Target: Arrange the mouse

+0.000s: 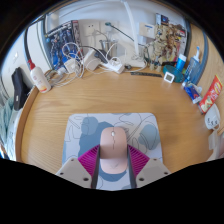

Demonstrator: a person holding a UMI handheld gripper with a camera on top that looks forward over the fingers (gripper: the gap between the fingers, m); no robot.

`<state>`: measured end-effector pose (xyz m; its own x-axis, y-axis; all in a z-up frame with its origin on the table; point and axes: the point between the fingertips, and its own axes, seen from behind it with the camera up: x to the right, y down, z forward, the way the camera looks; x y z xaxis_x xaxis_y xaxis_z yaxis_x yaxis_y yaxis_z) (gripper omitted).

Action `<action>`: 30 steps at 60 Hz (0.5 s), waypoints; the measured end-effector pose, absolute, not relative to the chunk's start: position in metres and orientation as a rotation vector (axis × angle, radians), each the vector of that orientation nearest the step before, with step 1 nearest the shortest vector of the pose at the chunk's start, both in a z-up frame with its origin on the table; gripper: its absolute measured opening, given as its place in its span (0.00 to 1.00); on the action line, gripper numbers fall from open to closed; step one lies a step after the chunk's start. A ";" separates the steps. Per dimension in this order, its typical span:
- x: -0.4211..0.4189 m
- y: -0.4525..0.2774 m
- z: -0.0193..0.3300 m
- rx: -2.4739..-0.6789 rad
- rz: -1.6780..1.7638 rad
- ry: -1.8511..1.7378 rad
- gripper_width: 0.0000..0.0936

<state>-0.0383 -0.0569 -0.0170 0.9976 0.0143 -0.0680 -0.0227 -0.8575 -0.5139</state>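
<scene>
Squarely between pads [92, 156], mouse [113, 147]

No text, brand, number or sign can be read here. The packet [211, 93] at the tabletop's [150, 95] far side bears print, and so do the boxes [62, 42] at the back, but all of it is too small to make out.
</scene>
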 end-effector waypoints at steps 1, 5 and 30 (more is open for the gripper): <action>-0.038 -0.057 -0.016 -2.600 0.096 0.011 0.53; -0.033 -0.057 -0.005 -2.591 0.071 0.036 0.77; -0.068 -0.075 0.189 -2.357 0.064 -0.032 0.92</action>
